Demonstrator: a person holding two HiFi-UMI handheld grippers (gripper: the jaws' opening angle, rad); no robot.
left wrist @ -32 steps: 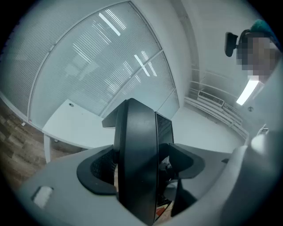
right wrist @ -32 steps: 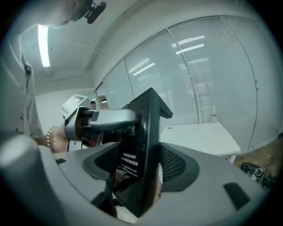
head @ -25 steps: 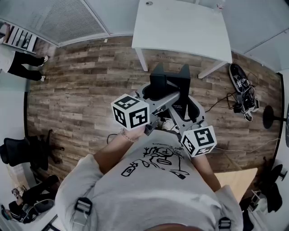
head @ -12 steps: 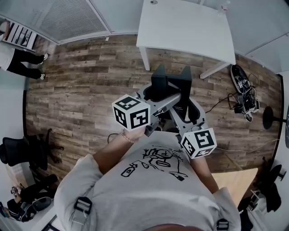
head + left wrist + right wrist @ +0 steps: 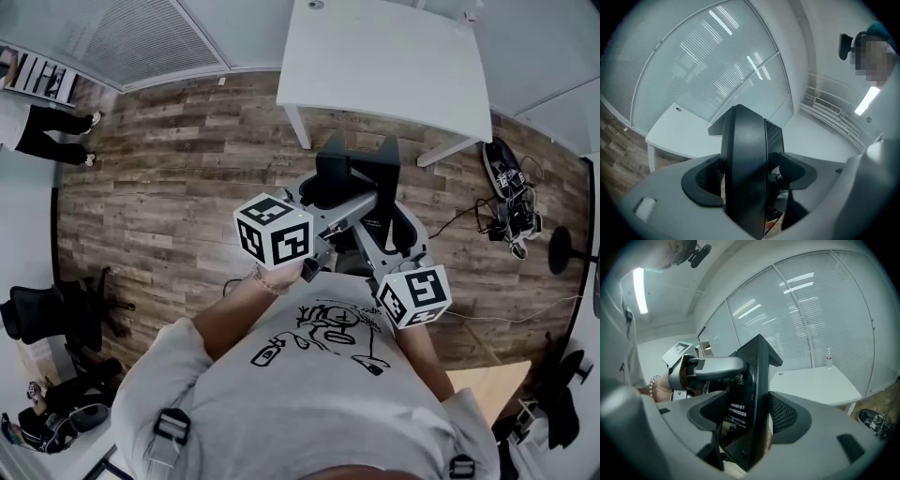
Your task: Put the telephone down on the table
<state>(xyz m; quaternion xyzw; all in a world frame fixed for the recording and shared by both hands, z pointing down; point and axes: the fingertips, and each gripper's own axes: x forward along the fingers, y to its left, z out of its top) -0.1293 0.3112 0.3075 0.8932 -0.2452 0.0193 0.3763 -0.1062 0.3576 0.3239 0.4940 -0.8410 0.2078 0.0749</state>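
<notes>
Left gripper (image 5: pixel 749 176): clamps the black telephone (image 5: pixel 333 173) edge-on, both pads pressed tight against its flat sides. Right gripper (image 5: pixel 746 417): grips the same telephone from the opposite side, jaws closed hard on the body, with a printed label facing its camera. Holds the telephone in the air short of the white table (image 5: pixel 384 56), on its near side, above the wooden floor (image 5: pixel 169 187) and clear of the tabletop. Shows a small bottle (image 5: pixel 828 358) at the table's far edge, shoes (image 5: pixel 506 173) on the floor beside the table's right end, and a standing person (image 5: pixel 42 131) well left of the table.
</notes>
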